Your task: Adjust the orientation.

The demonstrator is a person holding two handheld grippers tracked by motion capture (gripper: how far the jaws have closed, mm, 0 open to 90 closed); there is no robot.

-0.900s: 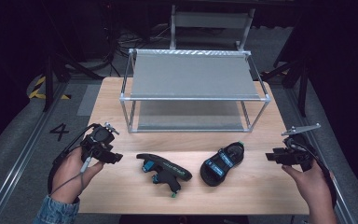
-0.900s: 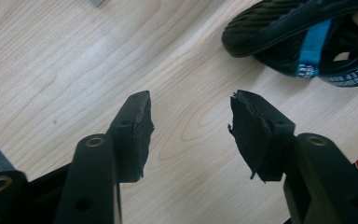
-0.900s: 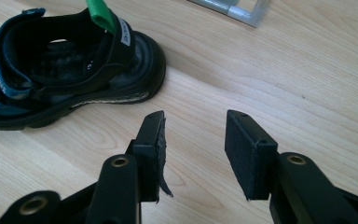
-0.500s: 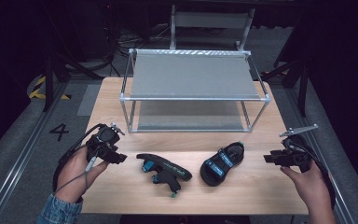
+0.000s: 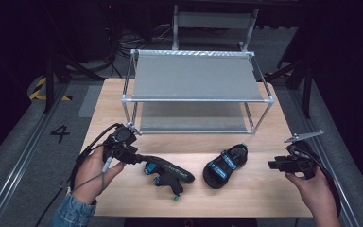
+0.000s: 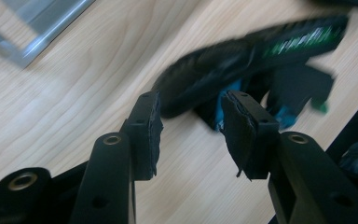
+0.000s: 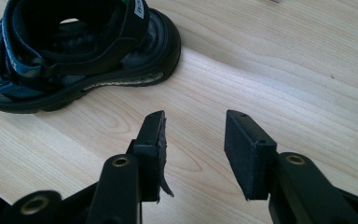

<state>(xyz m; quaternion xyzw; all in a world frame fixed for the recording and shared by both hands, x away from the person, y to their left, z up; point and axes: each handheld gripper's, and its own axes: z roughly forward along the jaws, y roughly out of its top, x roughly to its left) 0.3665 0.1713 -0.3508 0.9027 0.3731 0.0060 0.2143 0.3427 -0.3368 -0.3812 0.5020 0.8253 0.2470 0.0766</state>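
Observation:
Two black sandals with blue straps lie on the wooden table [image 5: 260, 198]. The left sandal [image 5: 170, 172] is tipped on its side, and its green-marked sole [image 6: 303, 39] faces the left gripper view. My left gripper [image 5: 136, 159] is open right at that sandal's near end [image 6: 200, 88], which sits just beyond the fingertips; the pads do not press on it. The right sandal [image 5: 226, 165] stands upright, also seen up close [image 7: 74, 51]. My right gripper [image 5: 273, 164] is open with nothing between its jaws [image 7: 195, 119], a short way to the right of that sandal.
A two-shelf metal rack [image 5: 196, 99] with grey shelves stands on the far half of the table, its front left leg [image 5: 131, 124] close to my left hand. A metal frame [image 5: 215, 21] stands behind the table. The table's front edge is near both sandals.
My left gripper has moved right, up to the end of the tipped sandal. The right gripper and both sandals have stayed where they were.

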